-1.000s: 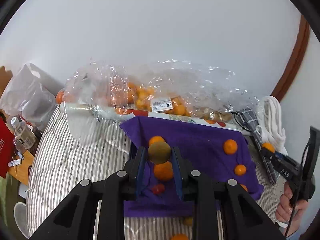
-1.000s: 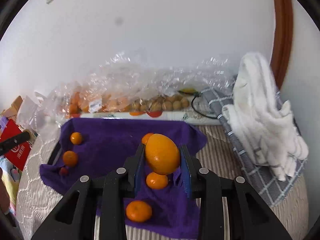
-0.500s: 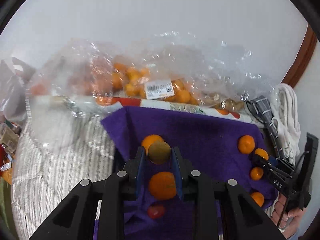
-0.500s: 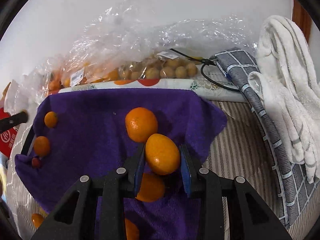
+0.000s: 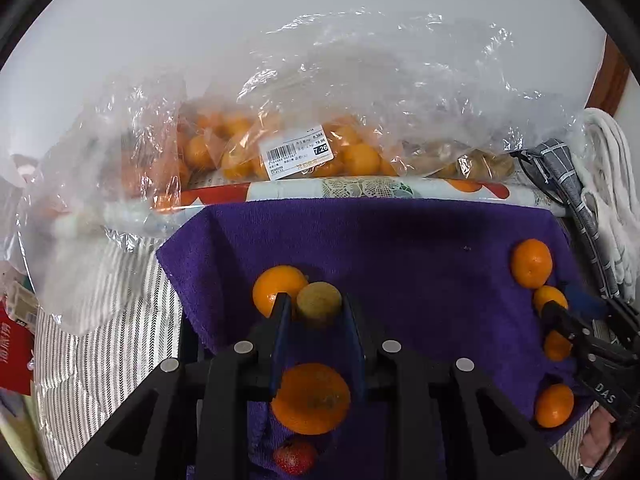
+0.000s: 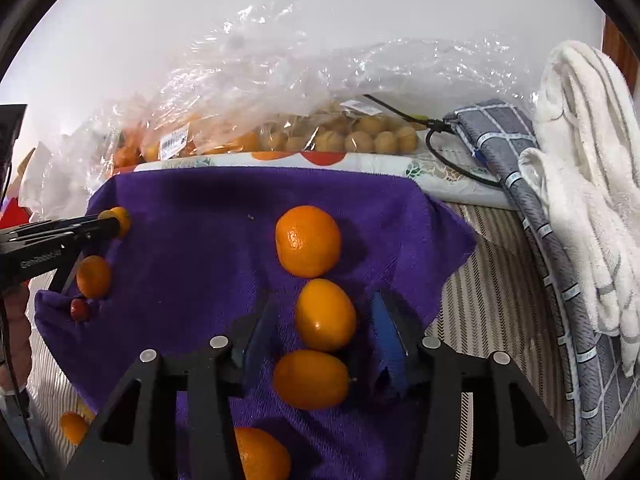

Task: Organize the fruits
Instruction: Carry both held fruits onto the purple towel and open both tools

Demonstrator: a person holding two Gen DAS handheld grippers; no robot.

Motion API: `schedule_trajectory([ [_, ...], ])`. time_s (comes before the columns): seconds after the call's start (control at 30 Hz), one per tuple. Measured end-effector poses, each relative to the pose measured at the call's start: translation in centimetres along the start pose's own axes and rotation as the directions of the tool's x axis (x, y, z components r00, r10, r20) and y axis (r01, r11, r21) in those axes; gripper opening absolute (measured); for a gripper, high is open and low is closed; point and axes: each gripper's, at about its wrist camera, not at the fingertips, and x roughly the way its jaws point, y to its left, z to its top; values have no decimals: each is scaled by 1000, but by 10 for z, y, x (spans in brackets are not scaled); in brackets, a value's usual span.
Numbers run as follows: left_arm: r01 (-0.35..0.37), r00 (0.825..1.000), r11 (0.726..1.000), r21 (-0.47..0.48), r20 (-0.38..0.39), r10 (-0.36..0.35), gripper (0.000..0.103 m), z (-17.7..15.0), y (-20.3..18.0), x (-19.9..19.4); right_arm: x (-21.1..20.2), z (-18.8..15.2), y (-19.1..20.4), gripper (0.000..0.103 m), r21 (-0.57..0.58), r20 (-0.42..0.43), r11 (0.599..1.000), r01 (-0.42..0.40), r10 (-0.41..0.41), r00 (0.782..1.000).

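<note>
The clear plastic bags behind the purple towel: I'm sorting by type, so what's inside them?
The clear plastic bags hold orange citrus leftward and small tan round fruits rightward. Crinkled plastic hides any more.

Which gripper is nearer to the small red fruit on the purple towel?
Left. The left gripper is just beyond the red fruit; the right gripper works along the purple towel's opposite edge.

The white price sticker (image 5: 296,156) on the fruit bag reads "7.26"; the gripper (image 5: 576,312) at 4 o'clock bears "DAS".
</note>
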Motion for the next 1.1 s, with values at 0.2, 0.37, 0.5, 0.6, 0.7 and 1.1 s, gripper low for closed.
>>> schedule_trajectory([
  [0.2, 31, 999, 999, 25, -21, -31, 25, -5, -12, 4, -12, 3, -5, 51, 10, 18, 999, 33, -33, 999],
  [0.37, 47, 998, 999, 4, -43, -47, 26, -11, -12, 13, -32, 3, -7, 51, 5, 36, 998, 67, -67, 997],
  [0.5, 113, 993, 993, -34, -21, -113, 26, -10, -4, 1, -46, -5, -5, 51, -7, 45, 996, 92, -92, 995],
  [0.6, 129, 992, 990, -57, 7, -129, 29, -12, 4, -20, -55, -11, -4, 51, 14, 35, 996, 86, -86, 996],
  [0.7, 128, 991, 990, -53, 45, -126, 30, -21, 12, -46, -66, -19, 0, 51, 38, 30, 997, 74, -75, 997],
  [1.1, 89, 991, 993, -81, 104, -81, 40, -97, 60, -109, -116, -59, 61, 44, -1, 78, 1000, 14, -14, 997],
])
